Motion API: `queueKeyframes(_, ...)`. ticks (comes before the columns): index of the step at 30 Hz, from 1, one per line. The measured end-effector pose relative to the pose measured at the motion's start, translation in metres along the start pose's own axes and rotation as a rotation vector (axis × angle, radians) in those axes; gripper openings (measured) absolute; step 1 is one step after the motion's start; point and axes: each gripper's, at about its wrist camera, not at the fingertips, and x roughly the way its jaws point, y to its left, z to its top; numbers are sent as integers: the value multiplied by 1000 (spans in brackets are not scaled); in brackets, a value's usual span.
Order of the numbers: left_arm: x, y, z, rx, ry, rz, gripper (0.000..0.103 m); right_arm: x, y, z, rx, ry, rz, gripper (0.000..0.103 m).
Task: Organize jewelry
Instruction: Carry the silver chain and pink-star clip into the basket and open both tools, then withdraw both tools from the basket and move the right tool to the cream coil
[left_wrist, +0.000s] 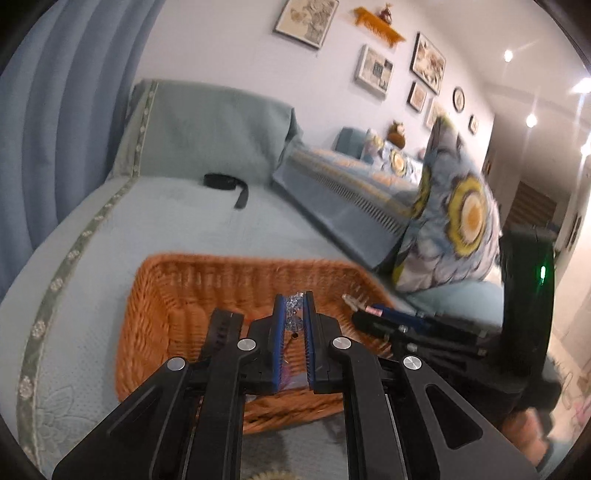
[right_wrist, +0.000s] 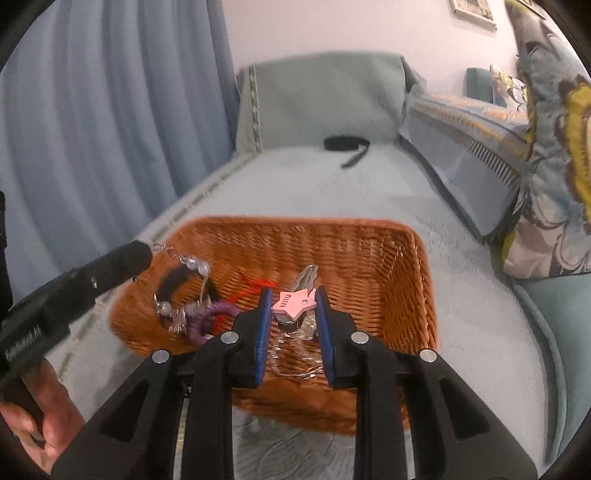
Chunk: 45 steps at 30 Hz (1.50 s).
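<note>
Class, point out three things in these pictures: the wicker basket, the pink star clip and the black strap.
Basket (right_wrist: 369, 247): right wrist view, far inner wall.
Star clip (right_wrist: 293, 304): right wrist view, star's middle.
Strap (left_wrist: 221, 181): left wrist view, coiled part.

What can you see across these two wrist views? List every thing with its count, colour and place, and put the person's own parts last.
Basket: one, orange wicker, on the sofa seat in front of both claws.
Star clip: one, pink, between the right claw's fingers over the basket.
Bracelet: one, black with silvery beads, hanging from the left claw into the basket's left side.
Purple ring: one, purple, on the basket floor.
Red thread: one, red, basket floor.
Strap: one, black, far end of the seat.
Sofa cover: one, pale green.
Cushion: one, floral blue and yellow, right side.
Curtain: one, blue, left.
Framed pictures: several, on the wall.
Left claw: one, black, blue pads.
Right claw: one, black, blue pads.
Hand: one, lower left.
</note>
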Motion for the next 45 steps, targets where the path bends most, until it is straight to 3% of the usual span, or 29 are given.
queueKeyframes(4, 13, 11, -14, -16, 37, 15, 7, 23, -12, -6, 30, 67, -6, 21)
queueKeyframes(8, 15, 21, -14, -43, 50, 16, 9, 23, -15, -8, 56, 78, 19, 21)
queueKeyframes(13, -3, 26, -11, -71, -1, -2, 42, 7, -18, -4, 91, 47, 50, 34)
queueKeyframes(20, -55, 25, -8, -109, -82, -45, 43, -35, -13, -13, 97, -20, 72, 36)
queueKeyframes(27, -121, 20, -21, -83, -130, -12, 44, -79, 8, -37, 112, -68, 122, 36)
queueKeyframes(31, -148, 18, -35, -61, -147, 40, 50, -93, 33, -55, 67, -71, 129, 36)
queueKeyframes(37, -158, 23, -64, -33, -119, 137, 55, -78, 64, -84, 25, -3, 143, 36)
queueKeyframes(45, -139, 49, -93, -102, -64, 167, 55, -52, 80, -99, 2, 55, 95, 36)
